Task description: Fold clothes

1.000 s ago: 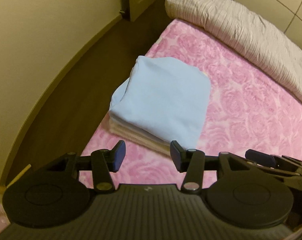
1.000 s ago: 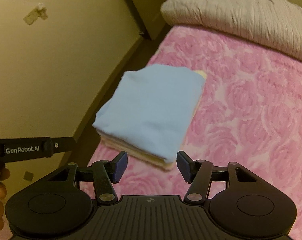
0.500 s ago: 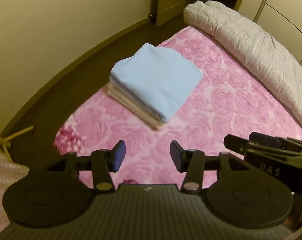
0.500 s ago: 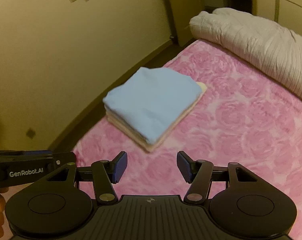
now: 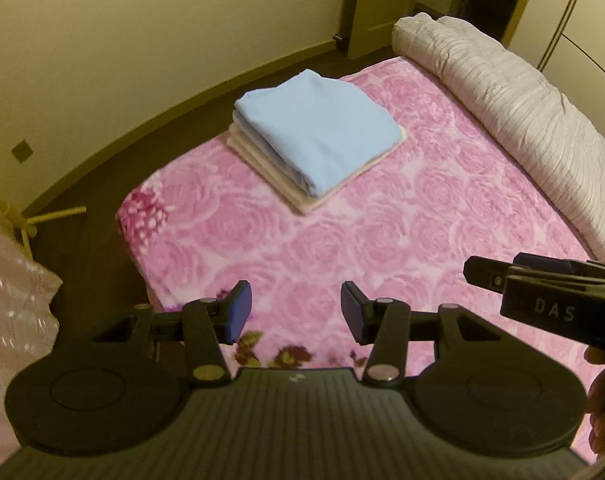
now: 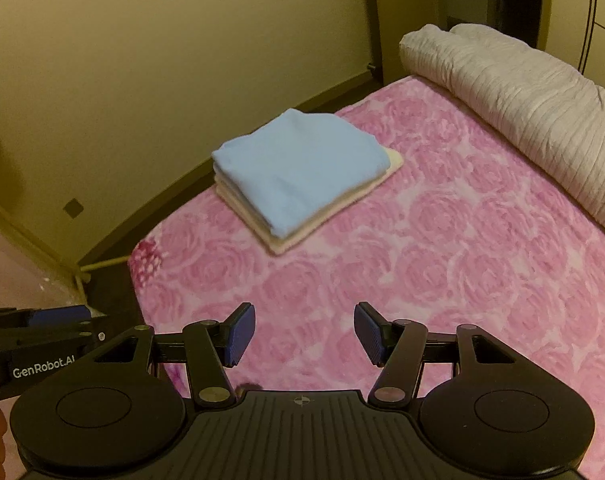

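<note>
1. Folded light-blue garment (image 5: 322,136) tops cream stack (image 5: 302,200) near pink bed's (image 5: 422,220) wall-side edge, a corner toward the grippers; long axis unclear
2. Left gripper (image 5: 291,312) and right gripper (image 6: 304,334): fingers apart, empty, well short of the stack

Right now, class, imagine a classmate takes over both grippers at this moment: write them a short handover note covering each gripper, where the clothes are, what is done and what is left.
Left gripper: jaws open, holding nothing, hanging above the pink rose blanket.
Right gripper: jaws open, also holding nothing, beside the left one.
Clothes: a folded stack lies on the blanket near the bed's wall-side edge, with the light blue garment on top of cream pieces.
Done: the stack looks neatly folded and squared.
Left: no unfolded clothing shows in either view; look around for more before you call it finished. The rolled grey quilt at the far side is bedding.
</note>
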A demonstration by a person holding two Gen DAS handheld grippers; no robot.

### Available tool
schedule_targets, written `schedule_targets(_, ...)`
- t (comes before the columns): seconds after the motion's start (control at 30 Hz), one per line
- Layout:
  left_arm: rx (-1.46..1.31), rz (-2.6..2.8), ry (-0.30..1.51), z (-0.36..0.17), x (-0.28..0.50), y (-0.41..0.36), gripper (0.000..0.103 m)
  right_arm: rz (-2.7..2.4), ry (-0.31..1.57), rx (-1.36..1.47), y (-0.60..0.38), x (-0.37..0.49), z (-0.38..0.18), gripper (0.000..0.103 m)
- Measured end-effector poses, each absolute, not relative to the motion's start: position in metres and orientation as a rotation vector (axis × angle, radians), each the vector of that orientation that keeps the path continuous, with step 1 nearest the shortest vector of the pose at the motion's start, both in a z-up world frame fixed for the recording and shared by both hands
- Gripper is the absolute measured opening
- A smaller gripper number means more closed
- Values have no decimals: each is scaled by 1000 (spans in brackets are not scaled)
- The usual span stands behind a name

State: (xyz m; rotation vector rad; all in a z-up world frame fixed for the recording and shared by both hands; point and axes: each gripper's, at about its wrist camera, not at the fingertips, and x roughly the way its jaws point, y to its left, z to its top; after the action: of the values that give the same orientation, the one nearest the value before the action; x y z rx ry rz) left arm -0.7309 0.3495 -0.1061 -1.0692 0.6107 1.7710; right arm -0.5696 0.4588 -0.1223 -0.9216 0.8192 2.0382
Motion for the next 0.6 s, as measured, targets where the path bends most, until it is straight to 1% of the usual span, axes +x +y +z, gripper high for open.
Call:
schedule_targets(0.3,-1115,1802,579,-113,-697,344,45,2074,807,-970,453,-531,-123,59)
schedule_targets(0.6,-1142,1806,606,-122,-687,363,45,2080,811,-1015,480,-535,-134,59)
